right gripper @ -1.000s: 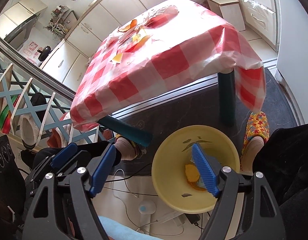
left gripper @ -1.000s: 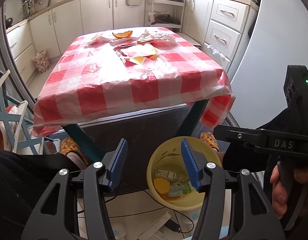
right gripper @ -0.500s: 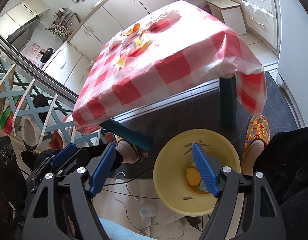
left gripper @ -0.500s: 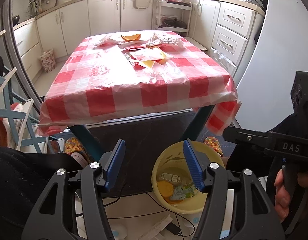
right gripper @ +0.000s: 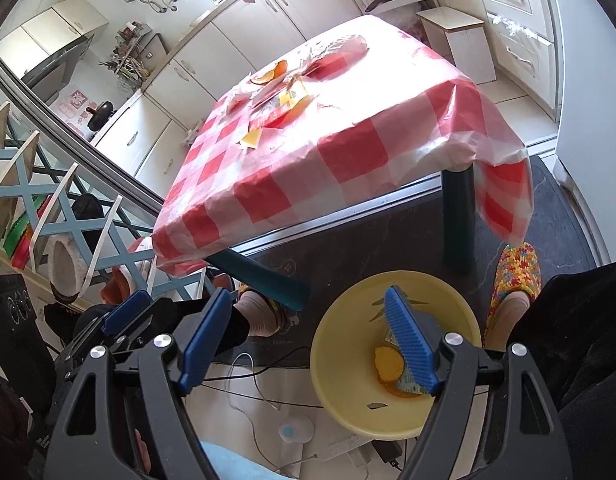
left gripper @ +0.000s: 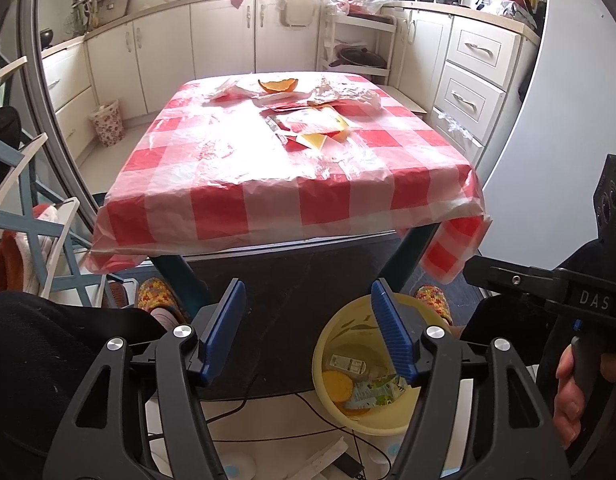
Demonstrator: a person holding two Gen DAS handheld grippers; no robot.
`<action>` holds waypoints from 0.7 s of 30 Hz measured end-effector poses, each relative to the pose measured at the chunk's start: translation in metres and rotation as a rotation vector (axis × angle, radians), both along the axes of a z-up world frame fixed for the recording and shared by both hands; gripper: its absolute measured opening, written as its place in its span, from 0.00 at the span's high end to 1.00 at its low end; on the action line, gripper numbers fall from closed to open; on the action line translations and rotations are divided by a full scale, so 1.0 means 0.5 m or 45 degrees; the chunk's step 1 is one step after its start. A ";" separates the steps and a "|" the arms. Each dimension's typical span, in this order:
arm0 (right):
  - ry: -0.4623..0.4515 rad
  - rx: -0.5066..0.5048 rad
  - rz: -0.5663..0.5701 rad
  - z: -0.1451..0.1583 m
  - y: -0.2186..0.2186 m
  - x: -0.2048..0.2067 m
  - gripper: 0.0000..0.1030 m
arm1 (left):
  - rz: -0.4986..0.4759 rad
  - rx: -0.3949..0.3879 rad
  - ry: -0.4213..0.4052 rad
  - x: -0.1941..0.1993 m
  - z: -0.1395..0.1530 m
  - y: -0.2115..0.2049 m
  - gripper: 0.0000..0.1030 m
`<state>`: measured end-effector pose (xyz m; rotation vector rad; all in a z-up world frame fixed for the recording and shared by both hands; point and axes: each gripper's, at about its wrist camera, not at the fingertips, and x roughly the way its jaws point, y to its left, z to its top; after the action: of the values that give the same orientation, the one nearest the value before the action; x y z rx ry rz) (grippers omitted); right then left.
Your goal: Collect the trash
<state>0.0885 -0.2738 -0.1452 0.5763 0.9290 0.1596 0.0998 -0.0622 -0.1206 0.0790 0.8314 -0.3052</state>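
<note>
Remaining trash lies on the tabletop (left gripper: 236,168), clustered toward its far edge at about 12 o'clock in the left wrist view: an orange peel (left gripper: 278,85), crumpled clear plastic (left gripper: 344,94), and flat red and yellow wrappers (left gripper: 308,126). The yellow bucket (right gripper: 348,364) stands on the floor at 5 o'clock and already holds a peel and some packaging.

Handling, as judged: all items are light. The wrappers are thin, limp and likely slippery against the plastic tablecloth; take hold at a raised or folded edge rather than a flat face. The crumpled plastic is soft and compressible; pinch a high ridge. The peel is semi-stiff and curved; grip across its rim.

The left gripper (left gripper: 304,328) has just been opening; its jaws stand spread with nothing between them. The right gripper (right gripper: 308,336) is also spread and empty, positioned over the bucket.

Limits of view: glare washes out the tabletop centre, so wrapper outlines and overlaps are unclear. The right finger in each view covers part of the bucket contents. Printing on the wrappers cannot be read.
</note>
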 end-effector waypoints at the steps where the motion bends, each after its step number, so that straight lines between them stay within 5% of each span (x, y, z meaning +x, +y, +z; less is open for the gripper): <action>1: -0.006 0.003 0.000 0.002 0.000 0.000 0.26 | 0.005 0.001 -0.005 0.000 0.001 0.001 0.38; 21: -0.051 0.004 0.016 0.011 0.006 -0.002 0.26 | 0.028 0.006 -0.028 0.001 0.003 0.003 0.34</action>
<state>0.0873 -0.2710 -0.1396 0.5687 0.8936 0.1831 0.1001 -0.0605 -0.1190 0.0774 0.8103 -0.2810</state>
